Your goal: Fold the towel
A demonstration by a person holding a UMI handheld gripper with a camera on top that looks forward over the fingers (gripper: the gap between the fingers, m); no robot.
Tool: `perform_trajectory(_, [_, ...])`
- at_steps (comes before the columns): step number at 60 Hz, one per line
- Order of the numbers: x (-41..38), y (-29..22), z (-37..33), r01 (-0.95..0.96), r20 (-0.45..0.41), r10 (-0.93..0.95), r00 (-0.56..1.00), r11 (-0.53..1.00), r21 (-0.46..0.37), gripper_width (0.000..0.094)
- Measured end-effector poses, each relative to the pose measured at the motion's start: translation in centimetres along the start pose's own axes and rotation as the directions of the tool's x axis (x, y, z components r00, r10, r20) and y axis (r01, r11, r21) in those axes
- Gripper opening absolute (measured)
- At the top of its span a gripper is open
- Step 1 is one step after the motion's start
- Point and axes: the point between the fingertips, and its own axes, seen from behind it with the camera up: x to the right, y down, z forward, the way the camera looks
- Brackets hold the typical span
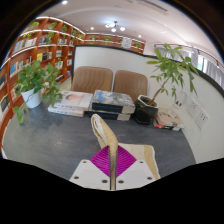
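Note:
A cream towel [101, 136] is pinched edge-on between the two fingers of my gripper [112, 165]. A narrow fold of it stands up from the fingers and curls over just ahead of them. The magenta pads [124, 160] press against the cloth from both sides, with no gap showing. The gripper is held up in the air above a grey floor [55, 140]. The rest of the towel is hidden below the fingers.
Ahead stand two brown chairs [93, 78], a low white table with clutter [112, 101] and a black bin [147, 108]. Potted plants stand at the left [35, 80] and right [170, 68]. Bookshelves [40, 45] line the left wall.

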Motion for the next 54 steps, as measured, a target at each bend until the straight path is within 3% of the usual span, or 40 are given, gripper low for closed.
perform_trajectory(6, [6.6, -0.1, 0.6, -0.053, -0.075, 0.053, 0.996, 0.999, 0.007, 0.0045])
perform_trajectory(15, [13.8, 4.2, 2.4, -0.043, -0.121, 0.032, 0.992, 0.995, -0.086, 0.0095])
perform_trajectory(20, [17.1, 7.5, 2.8, -0.035, -0.172, 0.009, 0.985, 0.988, -0.151, 0.0258])
perform_trajectory(25, [19.1, 10.0, 2.1, -0.047, -0.227, 0.007, 0.974, 0.984, -0.17, 0.0466])
perform_trajectory(29, [19.2, 11.3, 1.2, -0.091, -0.233, 0.049, 0.971, 0.98, -0.176, 0.0582])
perform_trajectory(36, [17.8, 10.1, -1.5, -0.155, -0.204, 0.129, 0.97, 0.981, -0.114, 0.0708])
perform_trajectory(47, [14.8, 4.3, -7.9, -0.144, -0.169, 0.146, 0.975, 0.989, 0.024, 0.0707])
perform_trajectory(54, [10.2, 1.0, -12.3, -0.165, -0.054, 0.171, 0.984, 0.98, 0.108, 0.0709])
